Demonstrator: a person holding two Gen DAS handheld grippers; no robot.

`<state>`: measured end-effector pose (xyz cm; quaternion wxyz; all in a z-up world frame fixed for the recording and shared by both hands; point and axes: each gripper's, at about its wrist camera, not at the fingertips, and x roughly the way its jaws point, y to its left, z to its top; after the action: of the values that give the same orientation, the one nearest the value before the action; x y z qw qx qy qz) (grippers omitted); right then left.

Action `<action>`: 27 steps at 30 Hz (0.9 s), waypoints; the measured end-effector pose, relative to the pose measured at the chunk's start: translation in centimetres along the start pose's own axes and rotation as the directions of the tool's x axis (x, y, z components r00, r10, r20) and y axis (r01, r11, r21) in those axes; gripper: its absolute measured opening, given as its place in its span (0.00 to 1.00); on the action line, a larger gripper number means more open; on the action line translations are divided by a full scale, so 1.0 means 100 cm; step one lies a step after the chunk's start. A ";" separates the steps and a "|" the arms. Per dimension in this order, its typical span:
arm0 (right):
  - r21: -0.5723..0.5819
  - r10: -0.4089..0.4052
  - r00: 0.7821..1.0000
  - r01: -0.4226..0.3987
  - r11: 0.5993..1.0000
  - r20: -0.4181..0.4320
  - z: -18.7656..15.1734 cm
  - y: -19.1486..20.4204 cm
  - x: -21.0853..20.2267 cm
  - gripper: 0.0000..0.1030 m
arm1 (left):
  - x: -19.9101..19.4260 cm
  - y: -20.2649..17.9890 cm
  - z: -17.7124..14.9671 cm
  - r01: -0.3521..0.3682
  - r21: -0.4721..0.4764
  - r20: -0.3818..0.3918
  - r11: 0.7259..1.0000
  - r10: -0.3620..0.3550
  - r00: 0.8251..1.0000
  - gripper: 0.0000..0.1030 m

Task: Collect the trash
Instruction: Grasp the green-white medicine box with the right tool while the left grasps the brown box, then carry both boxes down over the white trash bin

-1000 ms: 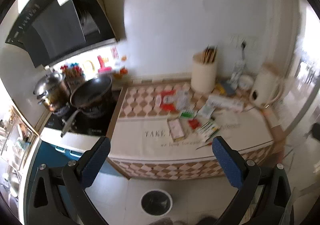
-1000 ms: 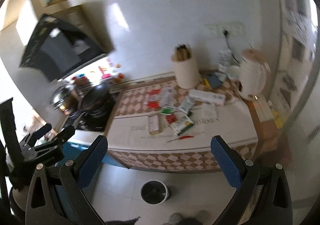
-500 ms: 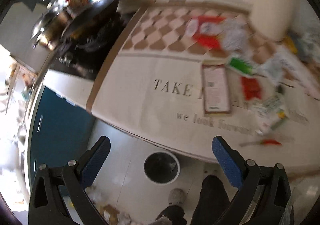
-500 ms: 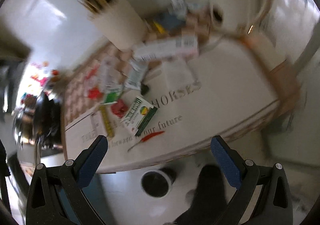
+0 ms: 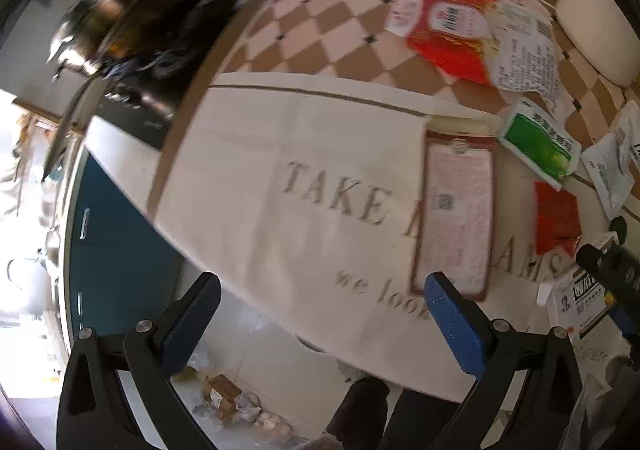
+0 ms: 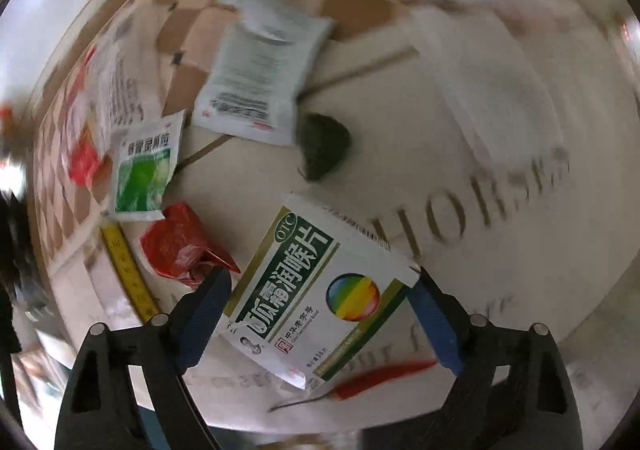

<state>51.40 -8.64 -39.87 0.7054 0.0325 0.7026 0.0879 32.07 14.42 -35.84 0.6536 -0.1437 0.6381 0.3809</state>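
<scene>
Left wrist view: left gripper [image 5: 320, 314] spread wide, holding nothing, hovers at counter edge over cream cloth [image 5: 280, 154]; pink flat packet [image 5: 456, 214] just ahead of right finger. Right gripper [image 6: 318, 310] also spread, straddling green-white medicine box [image 6: 316, 290], not yet pinching. Step in hand: lining up first pickup. Next move likely calls for closing on box edges, lifting clean. Around it: red crumpled wrapper [image 6: 180, 246] beside left finger (snag risk), green sachet [image 6: 146, 166], white pouch [image 6: 260, 82], red chili [image 6: 380, 374] under box edge
</scene>
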 end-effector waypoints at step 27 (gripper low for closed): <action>-0.266 -0.061 0.991 0.090 0.960 0.115 -0.027 -0.027 -0.005 0.69 | 0.044 -0.014 -0.016 0.221 -0.044 -0.154 0.974 -0.225 0.962 0.55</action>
<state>48.94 -11.62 -39.84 0.7421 -0.0866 0.6465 0.1543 31.47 13.79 -40.62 0.6377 -0.2530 0.6624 0.3009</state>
